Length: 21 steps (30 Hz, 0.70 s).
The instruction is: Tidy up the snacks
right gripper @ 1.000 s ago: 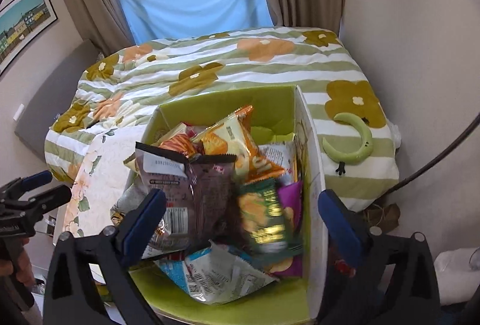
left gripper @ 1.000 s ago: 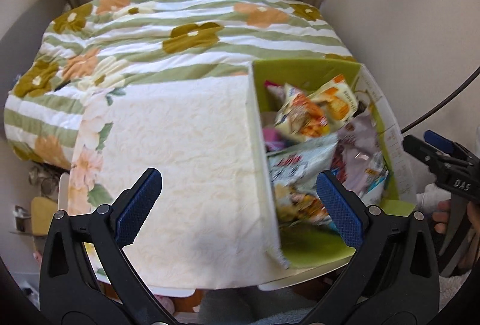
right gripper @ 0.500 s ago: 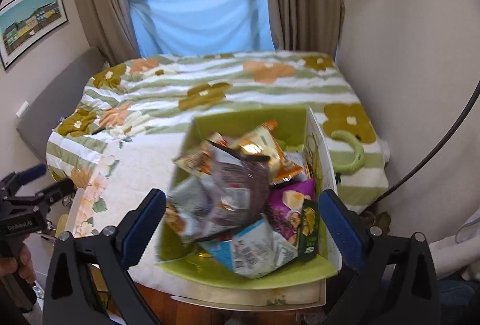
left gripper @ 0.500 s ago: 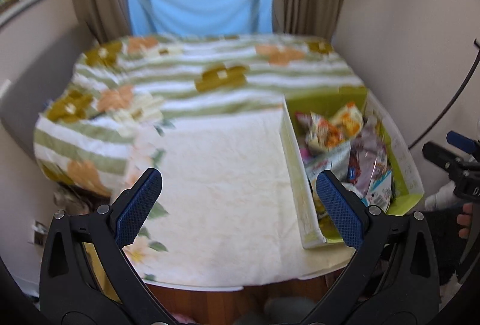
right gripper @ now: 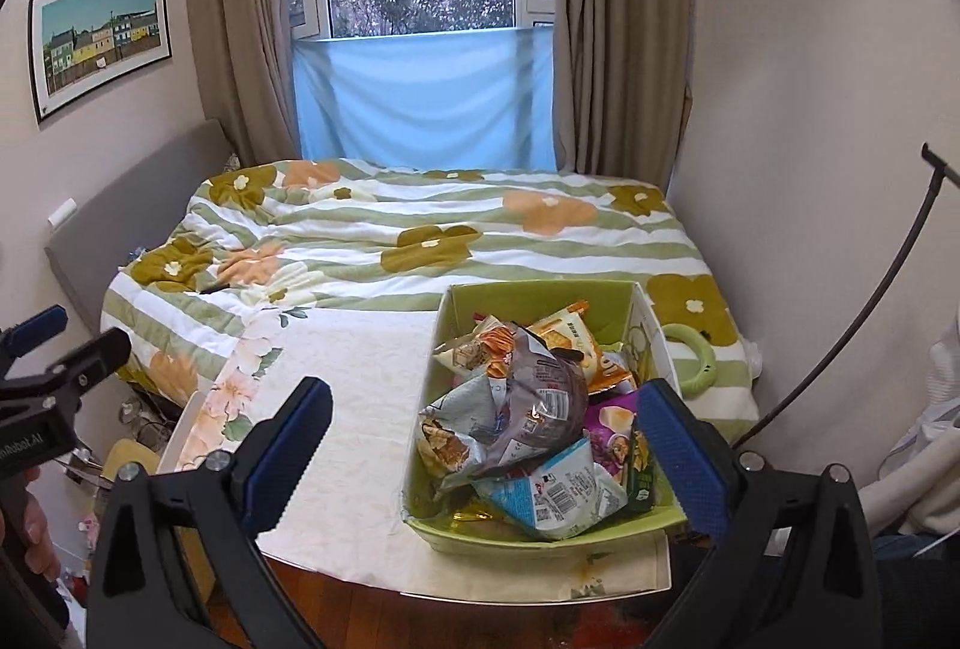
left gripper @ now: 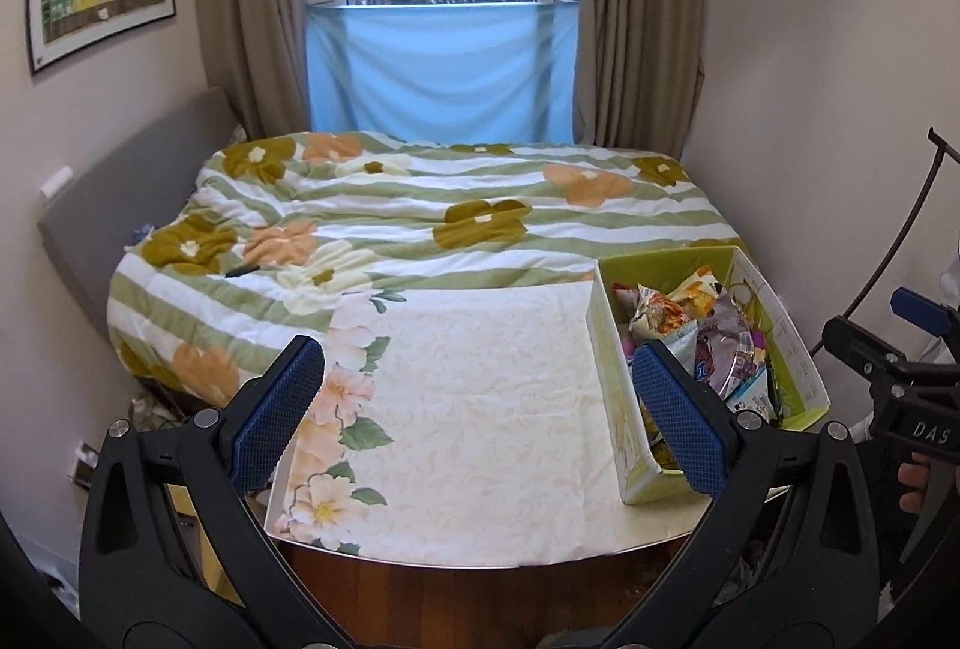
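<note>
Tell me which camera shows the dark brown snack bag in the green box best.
Right wrist view: the dark brown snack bag lies on top of the pile, facing the camera, inside the green box. In the left wrist view it appears smaller, at an angle, partly behind the gripper finger.

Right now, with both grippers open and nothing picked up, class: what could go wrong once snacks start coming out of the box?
1. The green box sits near the table's front edge; a tug might slide it off.
2. The snack bags are heaped and overlapping, so lifting one may drag out others.
3. The tablecloth could bunch or slip.
</note>
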Motion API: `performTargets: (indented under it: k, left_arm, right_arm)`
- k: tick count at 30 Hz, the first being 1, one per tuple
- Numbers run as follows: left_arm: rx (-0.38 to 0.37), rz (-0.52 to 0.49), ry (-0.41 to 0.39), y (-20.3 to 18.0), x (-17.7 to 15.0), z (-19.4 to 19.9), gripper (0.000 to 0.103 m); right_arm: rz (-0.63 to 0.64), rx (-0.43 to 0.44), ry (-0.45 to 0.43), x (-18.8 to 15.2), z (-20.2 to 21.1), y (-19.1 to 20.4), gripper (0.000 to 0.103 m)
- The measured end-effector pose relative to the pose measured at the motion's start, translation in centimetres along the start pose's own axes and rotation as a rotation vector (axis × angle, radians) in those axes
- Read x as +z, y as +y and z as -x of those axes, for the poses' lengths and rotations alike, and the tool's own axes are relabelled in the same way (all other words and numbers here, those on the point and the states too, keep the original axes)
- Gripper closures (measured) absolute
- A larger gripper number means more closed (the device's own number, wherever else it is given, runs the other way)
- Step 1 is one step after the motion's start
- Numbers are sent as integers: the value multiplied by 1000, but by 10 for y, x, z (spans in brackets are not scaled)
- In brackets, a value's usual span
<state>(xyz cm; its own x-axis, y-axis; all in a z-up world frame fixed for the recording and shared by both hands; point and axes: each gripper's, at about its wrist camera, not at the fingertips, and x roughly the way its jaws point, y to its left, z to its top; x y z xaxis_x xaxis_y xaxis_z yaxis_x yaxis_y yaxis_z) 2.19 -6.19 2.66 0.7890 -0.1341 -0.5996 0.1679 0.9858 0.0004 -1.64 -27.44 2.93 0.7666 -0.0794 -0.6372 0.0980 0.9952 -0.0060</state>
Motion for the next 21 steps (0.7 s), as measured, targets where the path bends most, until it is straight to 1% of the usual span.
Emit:
performTargets:
  k: [3, 21]
  left_arm:
    - [-3, 11, -13, 1, -1, 4, 1]
    - [-28, 6, -15, -7, -3, -1, 1]
  right_arm:
    - [-13, -5, -2, -3, 2, 0, 2]
    - [-40, -36, -29, -3, 8, -4, 2]
